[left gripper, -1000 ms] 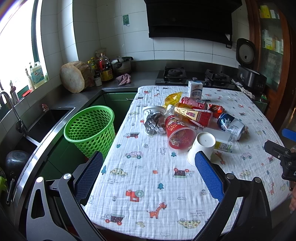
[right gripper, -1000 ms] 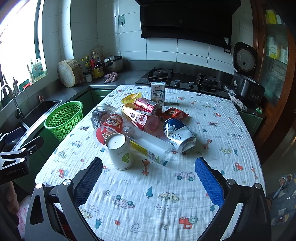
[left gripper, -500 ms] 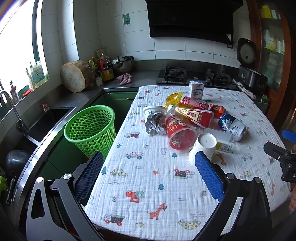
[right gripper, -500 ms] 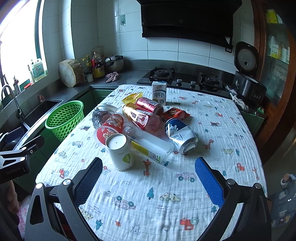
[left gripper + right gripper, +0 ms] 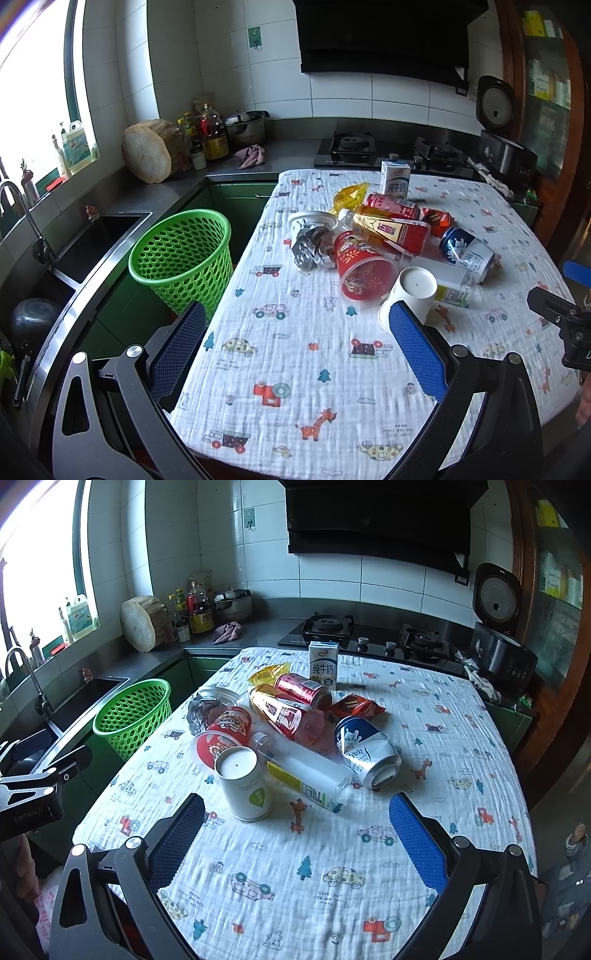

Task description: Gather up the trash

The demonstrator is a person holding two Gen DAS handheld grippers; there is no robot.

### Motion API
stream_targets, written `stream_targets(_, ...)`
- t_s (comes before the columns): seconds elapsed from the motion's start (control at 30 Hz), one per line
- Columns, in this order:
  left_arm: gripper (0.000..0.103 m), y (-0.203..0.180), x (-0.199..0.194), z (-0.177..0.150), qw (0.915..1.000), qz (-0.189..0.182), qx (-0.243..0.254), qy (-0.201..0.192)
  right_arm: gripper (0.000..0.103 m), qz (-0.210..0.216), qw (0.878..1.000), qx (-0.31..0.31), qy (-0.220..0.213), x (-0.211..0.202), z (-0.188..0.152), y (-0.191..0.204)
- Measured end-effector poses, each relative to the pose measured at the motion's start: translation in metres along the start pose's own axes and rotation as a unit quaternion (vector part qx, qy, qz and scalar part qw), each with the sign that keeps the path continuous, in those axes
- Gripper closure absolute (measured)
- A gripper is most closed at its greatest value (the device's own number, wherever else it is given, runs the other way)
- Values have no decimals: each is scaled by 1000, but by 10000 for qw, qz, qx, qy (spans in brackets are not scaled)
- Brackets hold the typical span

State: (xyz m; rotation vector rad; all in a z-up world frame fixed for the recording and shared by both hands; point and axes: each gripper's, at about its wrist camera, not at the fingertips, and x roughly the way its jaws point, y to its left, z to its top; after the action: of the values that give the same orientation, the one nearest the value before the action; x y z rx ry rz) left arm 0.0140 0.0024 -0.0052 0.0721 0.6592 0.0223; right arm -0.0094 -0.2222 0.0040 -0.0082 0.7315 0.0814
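A pile of trash lies mid-table: an upturned white paper cup (image 5: 243, 782) (image 5: 410, 295), a red plastic cup (image 5: 364, 267), a clear bottle (image 5: 303, 771), a blue-white can (image 5: 367, 751), a red can (image 5: 304, 694), crumpled foil (image 5: 312, 247) and a milk carton (image 5: 324, 663). A green basket (image 5: 184, 258) (image 5: 135, 716) stands left of the table. My left gripper (image 5: 295, 350) is open and empty over the table's near edge. My right gripper (image 5: 295, 838) is open and empty, just short of the white cup.
The table carries a white cartoon-print cloth (image 5: 332, 867). A sink (image 5: 92, 236) and counter run along the left, with a chopping block (image 5: 147, 155) and bottles. A gas hob (image 5: 332, 627) and rice cooker (image 5: 502, 650) stand behind the table.
Both grippers have drifted slightly forward toward the trash pile; the pile sits a little nearer in both views. Jaws stay open and nothing has been picked up.
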Motion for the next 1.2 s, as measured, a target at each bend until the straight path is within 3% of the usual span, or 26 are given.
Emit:
stream_targets(0.5, 5, 11, 8, 11, 9999, 68, -70, 24, 6, 270, 9995, -178, 10, 18, 3, 11)
stream_targets(0.9, 5, 33, 28, 22, 9998, 36, -143, 164, 7, 537, 9974, -436, 205, 67, 3, 42)
stream_targets(1.0, 5, 38, 34, 25, 9998, 27, -111, 180, 10, 582, 9968, -465, 276, 83, 3, 50)
stream_targets(1.1, 5, 41, 41, 29, 9998, 3, -62, 201, 19, 609, 9962, -478, 386, 100, 5, 57)
stream_targets(1.2, 5, 45, 50, 32, 9997, -57, -37, 248, 19, 573, 9961, -442, 509, 116, 6, 60)
